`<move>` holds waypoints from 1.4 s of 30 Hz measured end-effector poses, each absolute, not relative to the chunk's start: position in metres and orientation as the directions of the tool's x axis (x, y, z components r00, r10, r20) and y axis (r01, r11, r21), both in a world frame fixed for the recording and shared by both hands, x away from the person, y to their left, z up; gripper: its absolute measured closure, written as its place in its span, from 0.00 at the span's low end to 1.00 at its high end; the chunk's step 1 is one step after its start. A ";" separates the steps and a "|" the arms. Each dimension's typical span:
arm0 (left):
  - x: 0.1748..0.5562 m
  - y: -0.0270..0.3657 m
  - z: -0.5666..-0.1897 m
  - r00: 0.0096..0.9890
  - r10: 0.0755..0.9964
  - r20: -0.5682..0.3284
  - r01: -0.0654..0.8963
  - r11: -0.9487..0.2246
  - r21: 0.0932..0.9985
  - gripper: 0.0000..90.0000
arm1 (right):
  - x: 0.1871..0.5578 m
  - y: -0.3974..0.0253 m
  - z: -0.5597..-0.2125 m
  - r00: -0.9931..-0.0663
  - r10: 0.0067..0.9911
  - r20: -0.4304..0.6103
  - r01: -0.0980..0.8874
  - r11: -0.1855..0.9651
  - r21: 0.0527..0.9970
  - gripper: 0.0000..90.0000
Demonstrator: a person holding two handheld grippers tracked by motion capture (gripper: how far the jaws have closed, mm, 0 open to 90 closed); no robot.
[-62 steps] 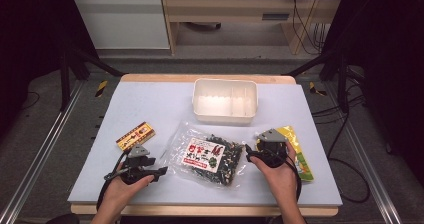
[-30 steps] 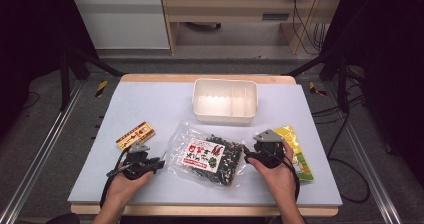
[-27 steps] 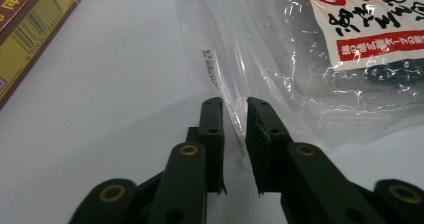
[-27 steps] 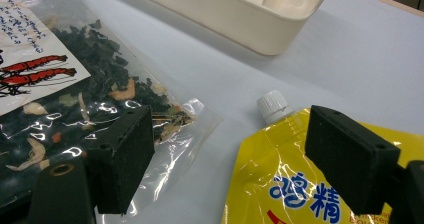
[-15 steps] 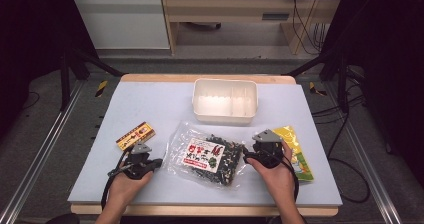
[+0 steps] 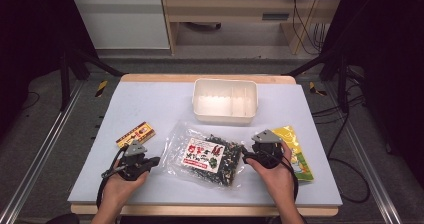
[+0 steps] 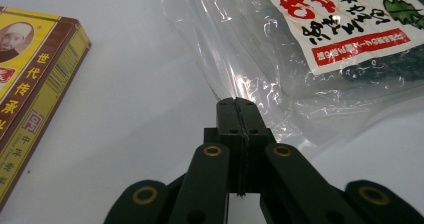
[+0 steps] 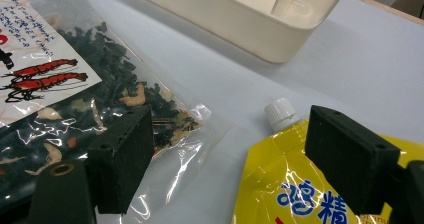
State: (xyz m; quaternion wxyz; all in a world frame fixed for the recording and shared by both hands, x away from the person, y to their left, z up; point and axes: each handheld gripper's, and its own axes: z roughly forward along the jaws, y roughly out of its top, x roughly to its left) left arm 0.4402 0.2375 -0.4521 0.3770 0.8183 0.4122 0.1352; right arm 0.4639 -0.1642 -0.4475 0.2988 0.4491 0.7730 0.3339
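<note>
Over the last two seconds the left gripper (image 6: 150,162) has edged a little toward the clear bag of dried seaweed and shrimp (image 6: 207,154), while the right gripper (image 6: 246,156) has kept its place at the bag's other side. The bag lies flat on the pale table (image 6: 165,104) between the two hands, in front of the white divided container (image 6: 225,100). In the left gripper view the jaws are pressed together with no gap and nothing between them, their tips just short of the bag's crinkled transparent edge (image 7: 235,69); the yellow and brown box (image 7: 30,79) lies off to one side. In the right gripper view the jaws stand wide apart, one over the bag's corner (image 8: 180,129) and the other over the yellow spouted pouch (image 8: 290,179), whose white cap (image 8: 281,113) points toward the container (image 8: 240,19).
</note>
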 end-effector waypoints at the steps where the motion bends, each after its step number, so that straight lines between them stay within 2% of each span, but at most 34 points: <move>1: 0.440 0.239 -0.451 0.618 0.781 -0.091 0.570 -0.366 0.735 1.00 | 0.464 -0.164 -0.447 -0.418 0.894 -0.162 0.495 0.374 0.784 0.23; 9: 0.452 0.254 -0.442 0.600 0.798 -0.045 0.556 -0.376 0.741 1.00 | 0.464 -0.164 -0.448 -0.417 0.894 -0.165 0.495 0.375 0.784 0.23; 13: 0.455 0.255 -0.433 0.622 0.782 -0.025 0.536 -0.403 0.742 1.00 | 0.463 -0.163 -0.447 -0.422 0.893 -0.156 0.492 0.371 0.788 0.22; 18: 0.457 0.255 -0.413 0.644 0.765 -0.008 0.501 -0.414 0.760 1.00 | 0.463 -0.151 -0.437 -0.472 0.870 -0.143 0.439 0.372 0.818 0.22; 19: 0.457 0.254 -0.409 0.650 0.760 0.001 0.489 -0.420 0.764 1.00 | 0.464 -0.145 -0.429 -0.505 0.857 -0.105 0.418 0.349 0.838 0.23; 25: 0.459 0.242 -0.382 0.681 0.731 0.053 0.441 -0.467 0.766 1.00 | 0.468 -0.136 -0.410 -0.537 0.833 -0.129 0.355 0.362 0.862 0.23; 32: 0.472 0.233 -0.361 0.709 0.699 0.095 0.404 -0.514 0.757 1.00 | 0.472 -0.143 -0.398 -0.528 0.837 -0.143 0.349 0.367 0.862 0.23; 38: 0.489 0.221 -0.350 0.717 0.676 0.170 0.359 -0.567 0.742 1.00 | 0.477 -0.153 -0.398 -0.517 0.846 -0.134 0.362 0.358 0.861 0.23; 42: 0.504 0.215 -0.338 0.740 0.654 0.155 0.355 -0.575 0.737 1.00 | 0.480 -0.158 -0.394 -0.515 0.847 -0.131 0.365 0.355 0.861 0.22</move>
